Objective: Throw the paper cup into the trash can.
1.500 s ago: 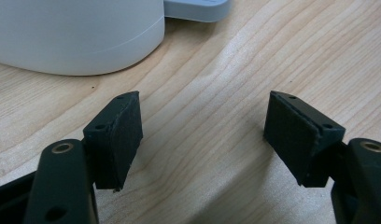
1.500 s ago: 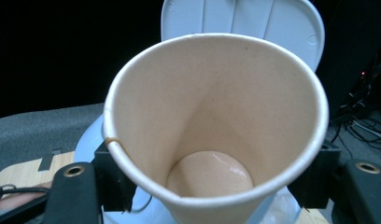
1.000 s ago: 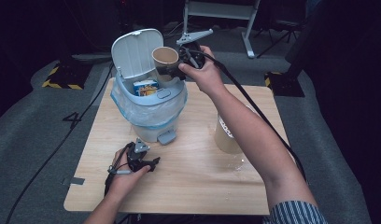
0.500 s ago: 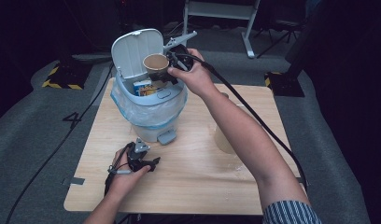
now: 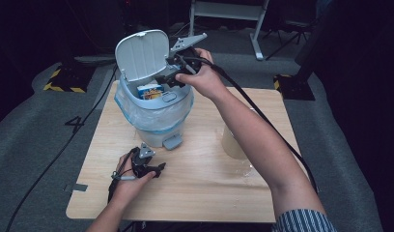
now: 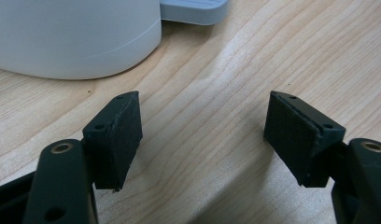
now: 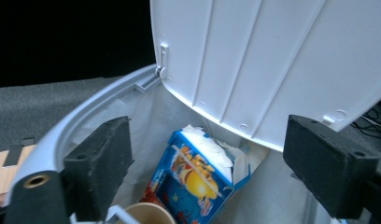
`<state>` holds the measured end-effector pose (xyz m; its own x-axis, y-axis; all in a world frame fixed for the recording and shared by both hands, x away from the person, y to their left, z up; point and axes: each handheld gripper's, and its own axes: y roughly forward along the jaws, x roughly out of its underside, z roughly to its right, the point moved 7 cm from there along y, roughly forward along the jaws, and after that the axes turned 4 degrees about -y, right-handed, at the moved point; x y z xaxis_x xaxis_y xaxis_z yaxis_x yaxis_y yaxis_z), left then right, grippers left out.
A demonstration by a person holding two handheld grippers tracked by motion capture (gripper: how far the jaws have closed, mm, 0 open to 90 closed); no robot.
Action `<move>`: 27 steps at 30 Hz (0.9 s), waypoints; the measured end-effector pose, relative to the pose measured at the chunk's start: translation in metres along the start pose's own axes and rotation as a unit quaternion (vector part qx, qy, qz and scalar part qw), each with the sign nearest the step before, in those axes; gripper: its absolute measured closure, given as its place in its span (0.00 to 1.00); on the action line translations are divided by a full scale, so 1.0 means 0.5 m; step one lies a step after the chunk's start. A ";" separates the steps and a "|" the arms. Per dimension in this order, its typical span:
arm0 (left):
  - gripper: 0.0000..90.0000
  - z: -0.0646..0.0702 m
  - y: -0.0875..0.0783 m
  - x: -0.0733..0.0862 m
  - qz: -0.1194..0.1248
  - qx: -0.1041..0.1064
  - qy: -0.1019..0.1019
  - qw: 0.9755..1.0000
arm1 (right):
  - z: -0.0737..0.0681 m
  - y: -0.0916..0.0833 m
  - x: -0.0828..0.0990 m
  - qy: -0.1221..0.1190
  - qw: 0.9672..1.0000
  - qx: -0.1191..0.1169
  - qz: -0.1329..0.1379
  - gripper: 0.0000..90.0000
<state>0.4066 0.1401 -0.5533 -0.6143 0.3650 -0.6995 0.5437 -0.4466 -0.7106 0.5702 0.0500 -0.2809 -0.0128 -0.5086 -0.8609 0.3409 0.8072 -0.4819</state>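
A pale grey pedal bin (image 5: 156, 108) with a plastic liner stands on the wooden table, its lid (image 5: 142, 53) swung up. Inside lie a blue printed carton (image 7: 198, 179) and a brown paper cup (image 7: 146, 215), whose rim shows at the bottom of the right gripper view. My right gripper (image 7: 207, 135) hovers over the bin's mouth (image 5: 167, 77). Its jaws have just been opening and stand wide with nothing between them. My left gripper (image 5: 155, 169) rests on the table in front of the bin's pedal (image 6: 193, 9), open (image 6: 205, 121) and empty.
A clear plastic container (image 5: 233, 142) stands on the table (image 5: 195, 193) to the right of the bin, partly under my right forearm. The right gripper's cable trails off over the table's right edge. Grey floor and a metal stand lie behind.
The paper cup, held in the right gripper above the bin before, has left the jaws and lies inside the bin. The right jaws have opened. The left gripper has not moved.
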 end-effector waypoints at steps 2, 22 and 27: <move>0.31 0.000 0.000 0.000 0.000 0.000 0.000 1.000 | 0.000 -0.017 -0.002 -0.001 1.000 0.005 0.002 0.18; 0.31 0.000 0.000 0.000 0.000 0.000 0.000 1.000 | -0.003 -0.227 0.045 0.010 0.999 0.033 0.016 0.23; 0.31 -0.002 0.000 -0.001 0.001 -0.005 0.001 1.000 | -0.007 -0.280 0.072 0.019 0.999 0.042 0.018 0.24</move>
<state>0.4076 0.1405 -0.5529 -0.6118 0.3663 -0.7011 0.5506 -0.4392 -0.7099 0.5189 -0.0804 -0.2451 -0.0345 -0.4668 -0.8837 0.4197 0.7957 -0.4367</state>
